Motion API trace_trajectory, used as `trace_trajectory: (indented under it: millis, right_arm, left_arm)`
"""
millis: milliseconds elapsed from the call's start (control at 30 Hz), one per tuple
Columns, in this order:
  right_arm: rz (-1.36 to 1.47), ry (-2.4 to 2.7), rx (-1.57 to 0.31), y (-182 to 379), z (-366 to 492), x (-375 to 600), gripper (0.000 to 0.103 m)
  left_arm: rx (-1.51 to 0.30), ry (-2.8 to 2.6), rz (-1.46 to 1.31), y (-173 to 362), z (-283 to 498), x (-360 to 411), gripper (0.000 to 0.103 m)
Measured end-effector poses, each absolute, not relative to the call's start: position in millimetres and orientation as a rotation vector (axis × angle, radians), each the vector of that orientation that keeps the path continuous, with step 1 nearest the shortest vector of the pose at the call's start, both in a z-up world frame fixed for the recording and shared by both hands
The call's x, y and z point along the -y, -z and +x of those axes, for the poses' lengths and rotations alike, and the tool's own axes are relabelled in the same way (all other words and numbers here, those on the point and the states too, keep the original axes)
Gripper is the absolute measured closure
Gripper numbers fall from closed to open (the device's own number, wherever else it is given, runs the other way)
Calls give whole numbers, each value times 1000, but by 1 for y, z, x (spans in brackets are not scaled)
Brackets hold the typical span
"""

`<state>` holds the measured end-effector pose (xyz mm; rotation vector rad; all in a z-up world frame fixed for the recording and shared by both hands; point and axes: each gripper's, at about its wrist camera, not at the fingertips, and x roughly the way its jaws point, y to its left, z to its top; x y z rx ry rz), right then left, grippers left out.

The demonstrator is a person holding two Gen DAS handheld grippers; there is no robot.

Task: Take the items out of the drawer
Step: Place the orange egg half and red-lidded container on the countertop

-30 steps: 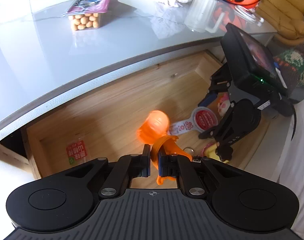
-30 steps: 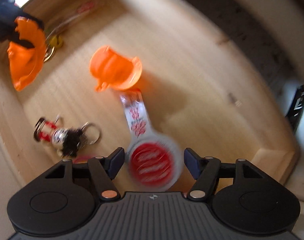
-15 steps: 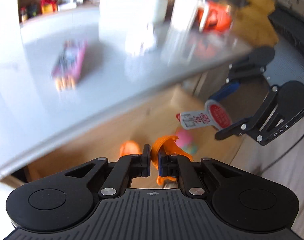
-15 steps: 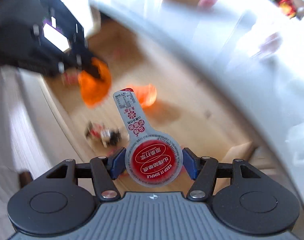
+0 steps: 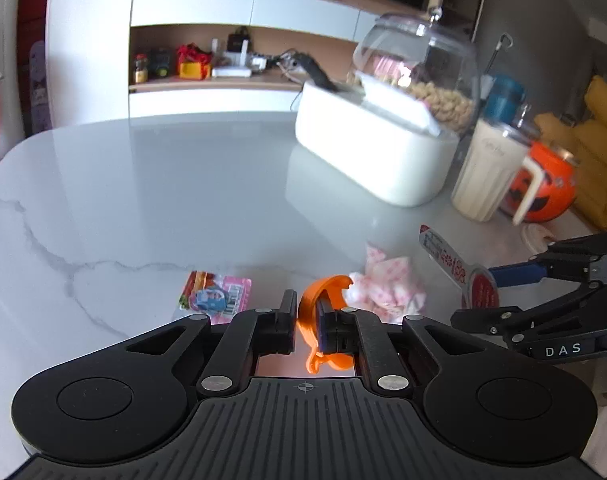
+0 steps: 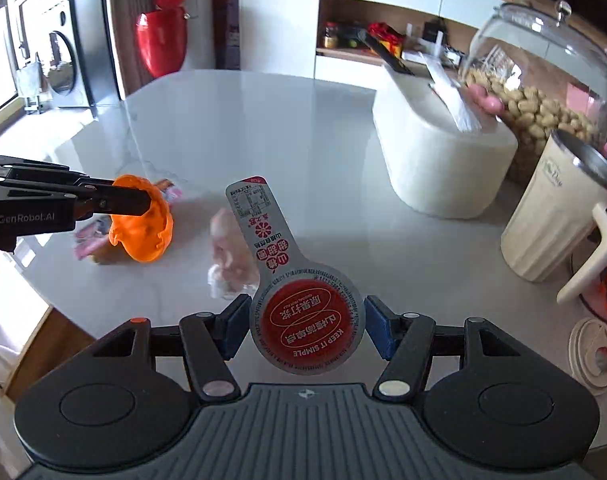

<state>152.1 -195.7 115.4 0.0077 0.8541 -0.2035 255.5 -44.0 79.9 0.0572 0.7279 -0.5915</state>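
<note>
Glass jar [image 6: 543, 80] holds peanuts; left claw [image 5: 305, 316] grips orange cap [image 5: 323, 292].

We count two tools, left [image 5: 306, 322] and right [image 6: 306, 326]. On the tabletop [image 5: 163, 192] we see one white container [image 5: 373, 156], one glass jar of nuts [image 6: 543, 76], one cream mug [image 6: 559, 220], one pumpkin bucket [image 5: 547, 190], two snack packets [image 5: 215, 298] [image 5: 387, 284]. Held: one orange piece [image 6: 143, 220], one red-capped pouch [image 6: 303, 312].

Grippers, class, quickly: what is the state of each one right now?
Left gripper: closed on the orange plastic piece.
Right gripper: closed on the red-lidded snack cup, above the table.
</note>
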Motion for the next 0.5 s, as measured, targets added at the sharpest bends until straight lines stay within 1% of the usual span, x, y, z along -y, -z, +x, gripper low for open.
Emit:
trace_trajectory:
  millis: [33,100,200,300,400,500]
  right_arm:
    - [16,217,-870,-105,158,199,42]
    - [15,236,-897,-91,163,203,41]
    - [7,235,-885,-74,163,206,41]
    - [33,200,-867,-72,166,214,41]
    - [49,166,-839,-78,160,216,41]
    - [-6,157,-785,-94,146,215,41]
  left_arm:
    - [-745,579,69,-73,257,38,87]
    - [-772,571,72,-63,262,38,86]
    - [-781,569,69,-56,263,34,86]
    - [-692,541,67,-65,257,26,86]
    - [-584,545,40,-90,244,10,87]
    - [-487,584,71,-114,226,-3,87]
